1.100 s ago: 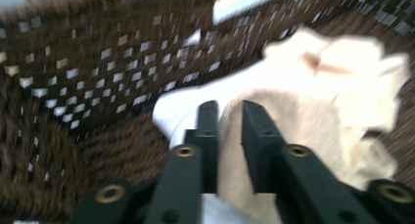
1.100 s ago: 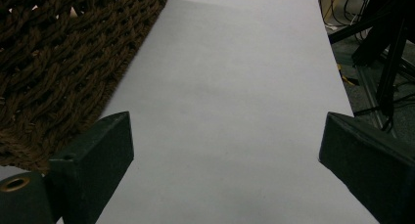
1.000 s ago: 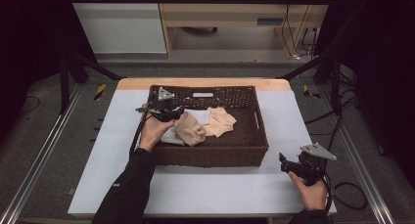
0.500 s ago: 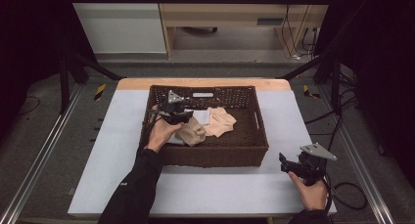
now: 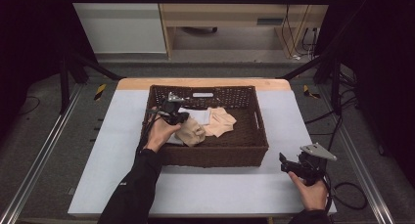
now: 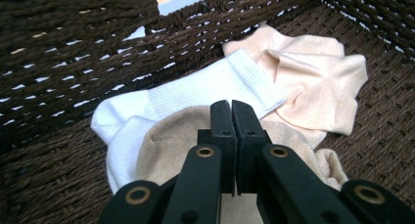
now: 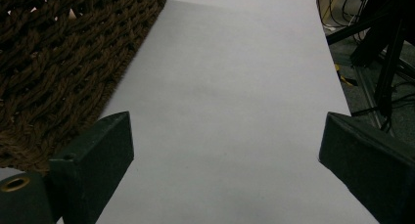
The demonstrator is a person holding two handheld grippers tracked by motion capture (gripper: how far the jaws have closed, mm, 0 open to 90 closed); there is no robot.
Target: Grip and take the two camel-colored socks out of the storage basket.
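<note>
My left tongs (image 6: 234, 117) are inside the brown basket (image 5: 244, 148), near its left end. Their two black tips are pressed tight together with nothing between them. They sit just over a tan sock (image 6: 181, 136). I cannot tell if they touch it.

A white sock (image 6: 195, 89) lies under the tan one, against the woven wall. A peach sock (image 6: 313, 72) lies beside them, more to the middle of the basket. From above, I see the tan sock (image 5: 192, 134) right by my left hand (image 5: 159, 133), and the peach sock (image 5: 220, 121) next to it.

My right tongs (image 5: 293, 164) are low over the worktop (image 5: 107, 136), near the front right corner, well apart from the socks. Their tips are spread wide and hold nothing. Between them I see bare worktop (image 7: 230, 111), and the basket's outer wall (image 7: 63, 62) is off to one side.
</note>
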